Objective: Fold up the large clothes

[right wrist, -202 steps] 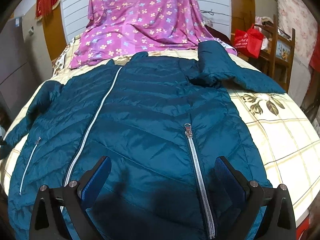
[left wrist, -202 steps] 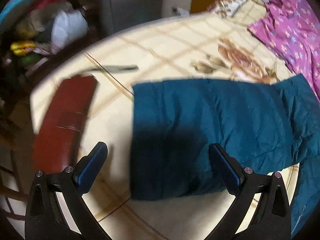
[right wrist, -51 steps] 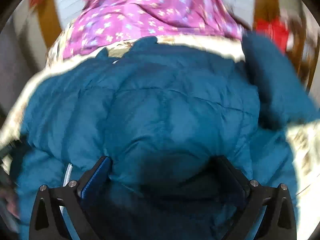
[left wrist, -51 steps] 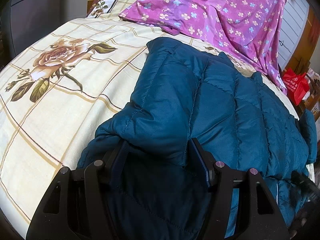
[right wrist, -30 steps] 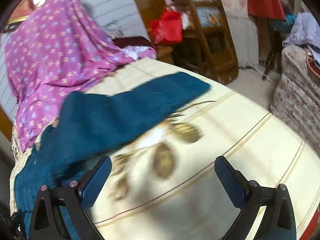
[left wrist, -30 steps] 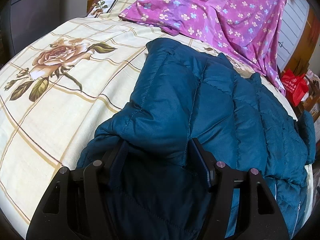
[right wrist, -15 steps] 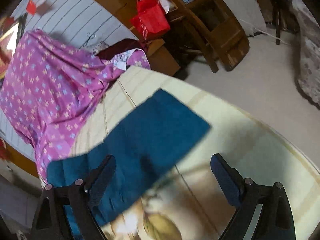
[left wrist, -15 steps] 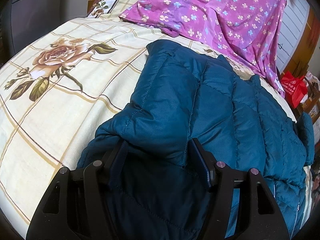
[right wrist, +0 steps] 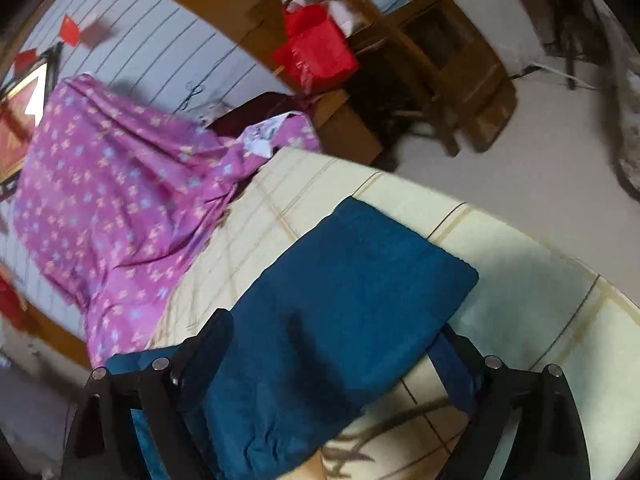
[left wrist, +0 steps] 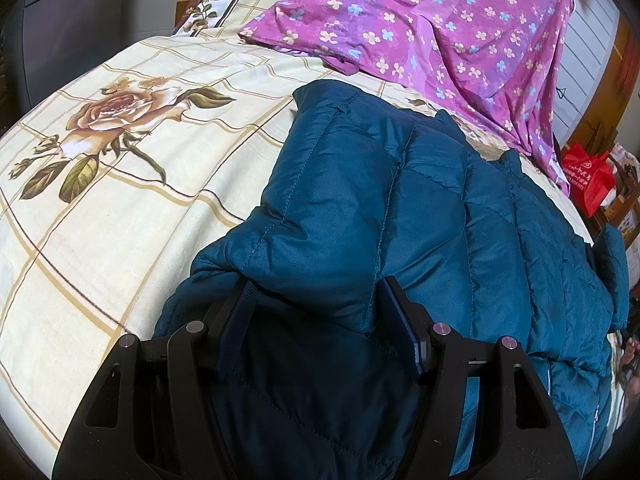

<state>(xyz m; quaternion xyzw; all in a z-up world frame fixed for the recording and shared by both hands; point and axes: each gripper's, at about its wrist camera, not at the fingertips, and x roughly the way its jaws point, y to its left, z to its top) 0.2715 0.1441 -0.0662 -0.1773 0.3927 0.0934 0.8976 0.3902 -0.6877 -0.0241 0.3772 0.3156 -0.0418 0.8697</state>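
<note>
A teal quilted puffer jacket (left wrist: 420,208) lies on the bed, its left side folded over the body. My left gripper (left wrist: 316,320) is shut on the jacket's folded edge; padded fabric fills the space between the fingers. In the right wrist view the jacket's sleeve (right wrist: 348,304) stretches flat across the bed toward the bed's edge. My right gripper (right wrist: 332,344) is open, its fingers on either side of the sleeve just above it.
The bed has a cream rose-print sheet (left wrist: 120,152). A purple flowered cloth (left wrist: 440,20) drapes over the bed's far end, also in the right wrist view (right wrist: 120,184). A red bag (right wrist: 316,52) sits on wooden furniture (right wrist: 440,60) beyond the bed edge.
The right gripper left the jacket body, swung right and came down over the sleeve, which now sits between its open fingers. The left gripper has stayed clamped on the fold.
</note>
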